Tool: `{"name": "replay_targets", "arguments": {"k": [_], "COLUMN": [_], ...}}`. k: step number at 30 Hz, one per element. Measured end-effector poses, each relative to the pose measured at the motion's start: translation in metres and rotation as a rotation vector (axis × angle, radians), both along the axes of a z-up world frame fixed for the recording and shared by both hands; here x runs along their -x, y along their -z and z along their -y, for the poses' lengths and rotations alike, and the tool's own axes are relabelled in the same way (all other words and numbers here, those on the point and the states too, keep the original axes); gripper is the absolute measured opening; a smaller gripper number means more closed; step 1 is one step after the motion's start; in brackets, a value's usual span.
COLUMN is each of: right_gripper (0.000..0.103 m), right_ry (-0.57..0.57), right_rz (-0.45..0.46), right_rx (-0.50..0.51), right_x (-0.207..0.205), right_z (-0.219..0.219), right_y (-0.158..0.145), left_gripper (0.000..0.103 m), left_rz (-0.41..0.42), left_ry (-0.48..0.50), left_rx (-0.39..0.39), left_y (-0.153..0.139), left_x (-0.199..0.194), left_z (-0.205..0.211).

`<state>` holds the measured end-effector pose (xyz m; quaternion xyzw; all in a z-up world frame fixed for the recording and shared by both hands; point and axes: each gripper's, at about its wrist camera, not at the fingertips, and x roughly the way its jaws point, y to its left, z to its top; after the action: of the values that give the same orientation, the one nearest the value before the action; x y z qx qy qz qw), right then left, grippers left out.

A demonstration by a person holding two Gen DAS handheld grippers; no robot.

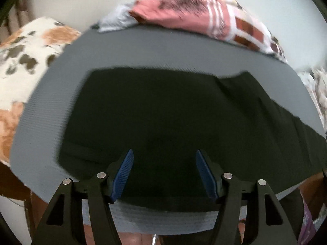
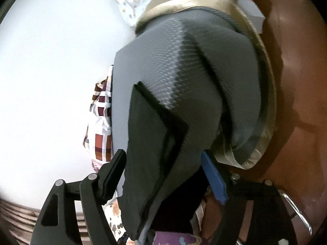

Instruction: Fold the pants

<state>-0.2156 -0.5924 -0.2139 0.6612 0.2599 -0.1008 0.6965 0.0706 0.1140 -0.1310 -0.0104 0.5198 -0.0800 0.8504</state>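
Blue-padded fingers of the left claw stand wide apart above the dark pants, gripping nothing. The pants lie spread flat on a grey mat over the tabletop, their long axis running left to right in this view, one end trailing off past the mat's right side. Hovering over the near hem, the claw looks poised to pinch that edge for a fold. A pink striped towel and other laundry sit at the mat's far edge, clear of the pants.

From the right wrist, the right claw is also spread wide, with a squared end of the pants rising between its fingers; whether either pad touches the cloth, I cannot tell. Here the garment points away from the camera, along the mat.
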Motion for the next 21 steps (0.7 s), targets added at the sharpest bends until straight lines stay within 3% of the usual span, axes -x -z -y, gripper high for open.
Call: {"name": "replay_targets", "arguments": {"k": [1, 2, 3, 5, 9, 12, 14, 16, 21], "right_gripper": [0.073, 0.064, 0.042, 0.023, 0.011, 0.010, 0.010, 0.010, 0.011], "right_ry": [-0.016, -0.039, -0.060, -0.099, -0.080, -0.066, -0.086, -0.087, -0.100], "right_rz": [-0.003, -0.021, -0.033, -0.072, -0.059, -0.036, -0.064, -0.070, -0.105], "right_rx": [0.012, 0.043, 0.062, 0.057, 0.072, 0.087, 0.136, 0.123, 0.229], "right_x": [-0.006, -0.013, -0.019, -0.029, -0.023, -0.021, -0.026, -0.029, -0.039], "right_z": [0.001, 0.000, -0.002, -0.002, -0.004, -0.006, -0.007, -0.005, -0.012], "right_y": [0.000, -0.002, -0.002, 0.003, -0.003, -0.012, -0.017, -0.013, -0.039], "left_gripper": [0.066, 0.067, 0.069, 0.074, 0.078, 0.079, 0.080, 0.081, 0.081], "left_rz": [-0.015, -0.012, -0.003, 0.010, 0.015, 0.017, 0.017, 0.014, -0.003], "left_ry": [0.012, 0.017, 0.022, 0.038, 0.049, 0.051, 0.054, 0.056, 0.037], "left_rx": [-0.005, -0.031, -0.045, -0.050, -0.053, -0.052, -0.051, -0.047, 0.032], "left_y": [0.005, 0.010, 0.011, 0.012, 0.015, 0.014, 0.014, 0.013, 0.006], "left_x": [-0.001, -0.001, -0.001, 0.001, 0.003, 0.004, 0.005, 0.005, 0.003], "left_z": [0.006, 0.013, 0.016, 0.019, 0.019, 0.018, 0.018, 0.017, 0.011]}}
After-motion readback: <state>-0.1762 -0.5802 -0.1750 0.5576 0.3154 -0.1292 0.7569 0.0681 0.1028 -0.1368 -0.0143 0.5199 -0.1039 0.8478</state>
